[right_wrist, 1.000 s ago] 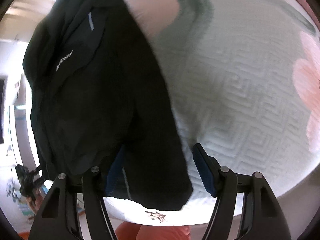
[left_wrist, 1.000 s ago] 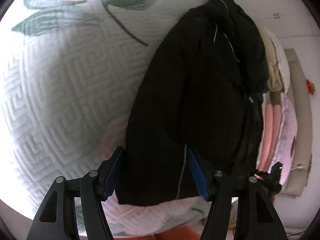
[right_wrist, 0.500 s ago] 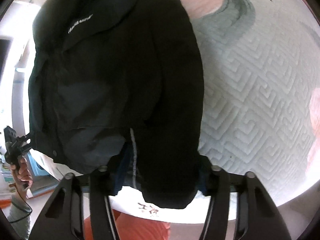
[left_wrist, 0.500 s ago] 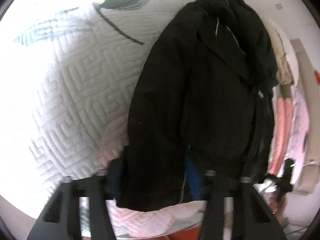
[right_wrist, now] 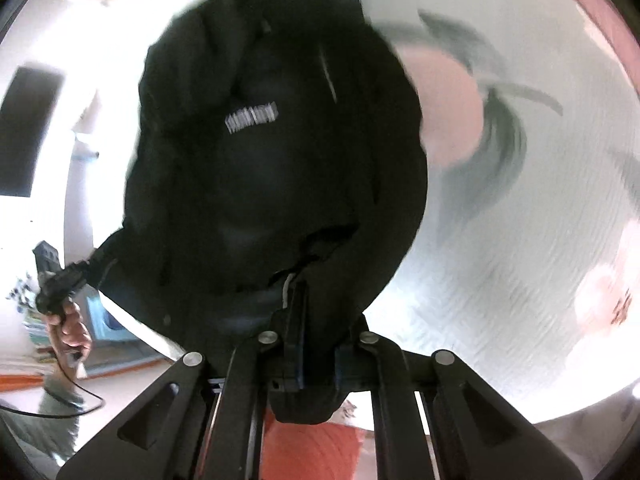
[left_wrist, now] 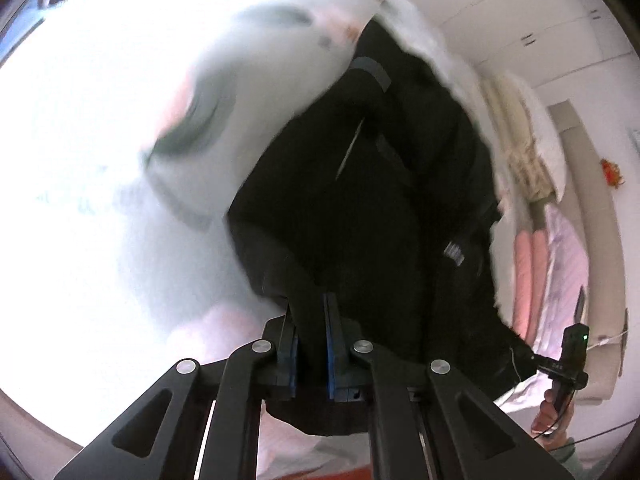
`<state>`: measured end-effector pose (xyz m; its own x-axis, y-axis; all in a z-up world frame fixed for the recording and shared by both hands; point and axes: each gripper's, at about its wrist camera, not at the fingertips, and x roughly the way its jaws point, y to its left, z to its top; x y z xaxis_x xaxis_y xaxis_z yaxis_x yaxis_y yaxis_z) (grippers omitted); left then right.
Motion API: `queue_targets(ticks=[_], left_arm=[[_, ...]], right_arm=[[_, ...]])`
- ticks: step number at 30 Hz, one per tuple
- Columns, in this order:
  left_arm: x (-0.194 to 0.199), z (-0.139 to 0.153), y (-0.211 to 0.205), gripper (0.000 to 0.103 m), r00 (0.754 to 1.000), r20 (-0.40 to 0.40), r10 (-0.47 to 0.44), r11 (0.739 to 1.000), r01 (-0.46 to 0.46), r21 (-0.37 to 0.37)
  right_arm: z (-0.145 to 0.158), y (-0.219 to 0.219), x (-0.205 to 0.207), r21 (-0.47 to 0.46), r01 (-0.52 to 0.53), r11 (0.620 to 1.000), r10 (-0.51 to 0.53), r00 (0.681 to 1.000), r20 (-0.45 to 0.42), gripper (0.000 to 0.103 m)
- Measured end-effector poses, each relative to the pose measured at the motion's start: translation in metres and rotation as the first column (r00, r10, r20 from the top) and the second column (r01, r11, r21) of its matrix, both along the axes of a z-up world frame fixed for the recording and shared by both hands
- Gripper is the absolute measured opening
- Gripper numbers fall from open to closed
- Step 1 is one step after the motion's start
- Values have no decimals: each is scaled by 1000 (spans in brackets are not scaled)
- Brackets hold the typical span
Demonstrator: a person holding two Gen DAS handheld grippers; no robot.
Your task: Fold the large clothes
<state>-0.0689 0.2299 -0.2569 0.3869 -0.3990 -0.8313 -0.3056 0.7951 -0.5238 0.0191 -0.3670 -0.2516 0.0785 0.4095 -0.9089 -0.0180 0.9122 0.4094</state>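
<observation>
Two grippers [left_wrist: 311, 336] [right_wrist: 318, 344], blurred black jacket [left_wrist: 360, 208] [right_wrist: 280, 168]

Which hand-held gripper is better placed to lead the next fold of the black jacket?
Neither clearly: the left hand-held gripper and right hand-held gripper are both shut on the black jacket hem, so they probably move together.

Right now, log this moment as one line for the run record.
left claw: shut on jacket hem | right claw: shut on jacket hem | jacket: over quilt | view: blurred
</observation>
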Motion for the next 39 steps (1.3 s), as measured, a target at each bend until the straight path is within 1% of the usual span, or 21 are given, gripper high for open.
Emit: queue_targets(ticks=[3, 7, 10, 12, 15, 17, 19, 21, 22, 24, 26, 28, 30, 31, 32, 33, 34, 35, 36, 37, 39], left_arm=[[42, 36, 8, 10, 995, 99, 21, 1000, -21, -7], [110, 74, 8, 10, 977, 215, 9, 1000, -15, 23], [170, 93, 4, 11, 961, 277, -11, 998, -8, 66], [206, 98, 0, 11, 953, 304, -20, 995, -11, 99], [267, 87, -1, 11, 954, 299, 8, 993, -44, 113], [309, 60, -4, 14, 969, 237, 64, 985, -99, 140], [333, 34, 0, 17, 978, 190, 90, 982, -119, 149], [354, -4, -8, 27, 992, 102, 73, 982, -89, 166], [357, -19, -13, 35, 995, 75, 64, 984, -75, 159], [358, -42, -15, 37, 997, 55, 48, 986, -56, 156], [357, -44, -14, 38, 998, 65, 27, 986, -37, 161], [355, -39, -10, 40, 998, 57, 13, 990, -21, 140], [348, -22, 0, 40, 997, 80, 7, 992, -17, 126], [344, -14, 5, 40, 994, 108, 10, 991, -25, 130], [337, 6, 15, 40, 986, 165, 23, 991, -44, 127], [333, 18, 24, 40, 980, 196, 38, 991, -63, 121], [325, 39, 41, 44, 963, 252, 90, 987, -121, 107], [320, 55, 57, 55, 946, 294, 136, 982, -168, 89], [316, 66, 68, 60, 932, 323, 163, 977, -199, 80], [313, 77, 77, 64, 921, 346, 178, 972, -218, 83], [309, 95, 90, 65, 916, 366, 161, 966, -222, 130]], right_arm=[[35, -12, 41, 21, 8, 1000, -9, 998, 67, 11], [66, -14, 100, 58, 24, 998, -32, 989, 147, 11], [78, -21, 154, 88, 41, 995, -57, 982, 180, 11], [80, -17, 199, 83, 44, 996, -60, 975, 212, 11], [67, -15, 254, 80, 62, 995, -78, 973, 217, 11], [42, -14, 290, 101, 110, 989, -126, 976, 175, 12], [7, -12, 321, 101, 157, 982, -168, 980, 108, 15], [-40, -6, 342, 74, 192, 979, -193, 981, 14, 18], [-59, -4, 347, 76, 205, 976, -204, 979, -21, 18], [-79, -2, 353, 95, 229, 969, -225, 973, -49, 19], [-78, -3, 353, 110, 230, 967, -227, 973, -42, 19], [-72, -7, 353, 134, 221, 966, -218, 975, -41, 20], [-61, -15, 348, 168, 220, 961, -216, 975, -47, 23], [-55, -20, 346, 187, 223, 957, -218, 975, -47, 25], [-48, -25, 344, 207, 229, 951, -225, 973, -45, 27], [-36, -32, 340, 242, 240, 940, -238, 970, -39, 30], [-31, -38, 338, 264, 248, 932, -247, 968, -35, 34], [-20, -44, 334, 288, 261, 921, -264, 964, -30, 35], [-12, -49, 329, 292, 269, 918, -276, 961, -18, 40], [-3, -51, 325, 273, 274, 922, -286, 958, 5, 53], [25, -55, 315, 197, 278, 940, -301, 949, 97, 63]])
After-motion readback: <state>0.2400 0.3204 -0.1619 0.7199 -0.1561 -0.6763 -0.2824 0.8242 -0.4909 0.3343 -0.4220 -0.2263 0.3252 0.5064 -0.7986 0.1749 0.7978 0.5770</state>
